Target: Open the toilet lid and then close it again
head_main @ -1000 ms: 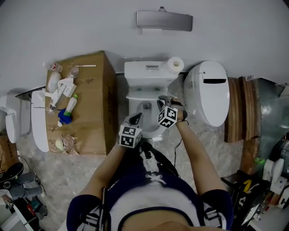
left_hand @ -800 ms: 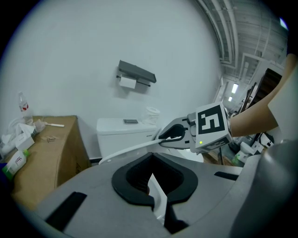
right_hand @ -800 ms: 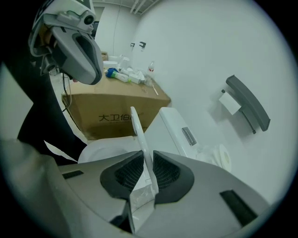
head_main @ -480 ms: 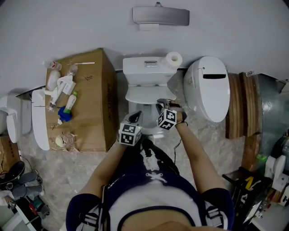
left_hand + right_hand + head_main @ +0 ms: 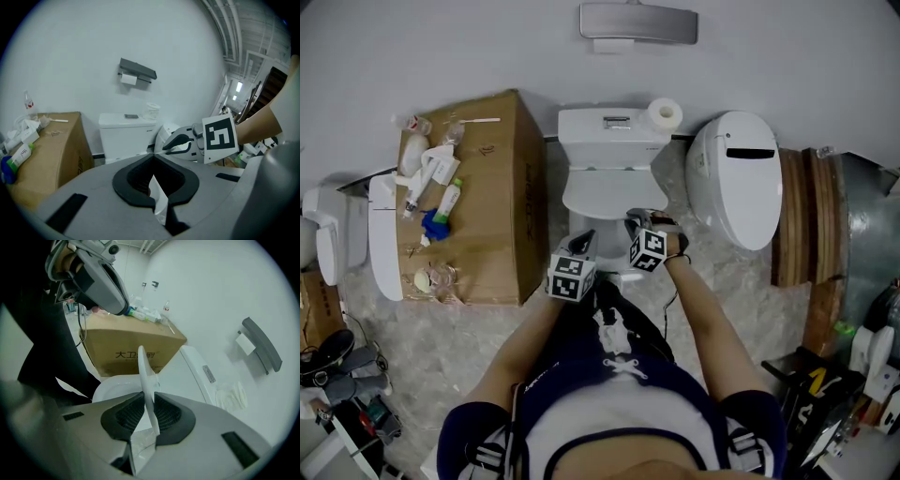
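The white toilet (image 5: 609, 127) stands against the wall, its tank at the back. Its lid (image 5: 605, 192) is partly lowered over the bowl. My right gripper (image 5: 639, 225) is shut on the lid's front right edge. In the right gripper view the thin white lid edge (image 5: 147, 380) runs upright between the pads, above the seat (image 5: 110, 387). My left gripper (image 5: 581, 246) hovers just left of it in front of the bowl, shut and holding nothing. In the left gripper view the jaws (image 5: 153, 157) point toward the tank (image 5: 126, 133), with the right gripper (image 5: 180, 143) to the right.
A cardboard box (image 5: 483, 206) with toiletries on top stands left of the toilet. A paper roll (image 5: 665, 113) sits on the tank, and a grey holder (image 5: 637, 22) hangs on the wall. A white oval unit (image 5: 736, 178) and wooden boards (image 5: 792, 225) stand to the right.
The lid has tipped further down over the bowl with the right gripper on its edge. Both grippers have shifted slightly toward me.
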Demonstrator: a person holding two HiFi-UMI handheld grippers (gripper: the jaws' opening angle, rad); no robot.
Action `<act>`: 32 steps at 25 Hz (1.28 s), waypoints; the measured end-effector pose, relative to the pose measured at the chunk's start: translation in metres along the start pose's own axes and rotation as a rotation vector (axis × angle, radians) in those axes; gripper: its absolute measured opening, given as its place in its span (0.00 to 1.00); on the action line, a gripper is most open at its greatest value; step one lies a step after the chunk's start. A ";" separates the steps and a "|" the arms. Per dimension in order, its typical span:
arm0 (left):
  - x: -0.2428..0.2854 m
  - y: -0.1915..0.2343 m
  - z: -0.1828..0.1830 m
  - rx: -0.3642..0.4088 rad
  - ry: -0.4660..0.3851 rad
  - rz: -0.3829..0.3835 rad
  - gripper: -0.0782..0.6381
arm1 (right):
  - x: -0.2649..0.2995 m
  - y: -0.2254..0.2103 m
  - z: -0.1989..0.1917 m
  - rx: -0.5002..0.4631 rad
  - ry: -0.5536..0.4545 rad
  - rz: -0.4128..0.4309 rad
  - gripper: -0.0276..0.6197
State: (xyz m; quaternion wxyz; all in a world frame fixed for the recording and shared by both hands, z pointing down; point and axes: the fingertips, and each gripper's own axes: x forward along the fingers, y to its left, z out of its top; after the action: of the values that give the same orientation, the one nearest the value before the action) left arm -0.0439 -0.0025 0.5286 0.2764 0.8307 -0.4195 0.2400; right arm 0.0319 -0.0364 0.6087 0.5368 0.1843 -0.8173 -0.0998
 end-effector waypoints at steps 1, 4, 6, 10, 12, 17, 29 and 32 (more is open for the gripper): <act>-0.001 -0.001 -0.002 -0.003 0.004 0.001 0.12 | 0.000 0.002 -0.001 -0.002 0.000 0.002 0.12; -0.002 -0.005 -0.010 -0.015 0.014 0.001 0.12 | 0.000 0.010 -0.003 -0.002 -0.002 0.008 0.12; -0.003 -0.008 -0.016 -0.020 0.023 0.002 0.12 | 0.001 0.018 -0.004 0.000 -0.003 0.022 0.12; -0.004 -0.014 -0.029 -0.036 0.041 0.005 0.12 | 0.003 0.038 -0.010 -0.005 -0.001 0.052 0.13; -0.004 -0.018 -0.035 -0.044 0.048 0.004 0.12 | 0.005 0.050 -0.014 -0.012 0.002 0.062 0.13; -0.005 -0.027 -0.052 -0.057 0.062 0.003 0.12 | 0.013 0.077 -0.023 0.009 0.021 0.105 0.14; -0.004 -0.023 -0.096 -0.093 0.081 0.054 0.12 | 0.027 0.126 -0.038 -0.033 0.041 0.194 0.16; 0.002 -0.020 -0.103 -0.075 0.079 0.075 0.12 | 0.031 0.135 -0.044 -0.053 0.051 0.193 0.17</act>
State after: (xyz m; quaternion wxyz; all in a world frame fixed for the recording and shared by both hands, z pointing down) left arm -0.0437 0.0742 0.6001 0.3144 0.7933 -0.4477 0.2672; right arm 0.0349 0.0759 0.7010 0.5692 0.0930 -0.8144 -0.0644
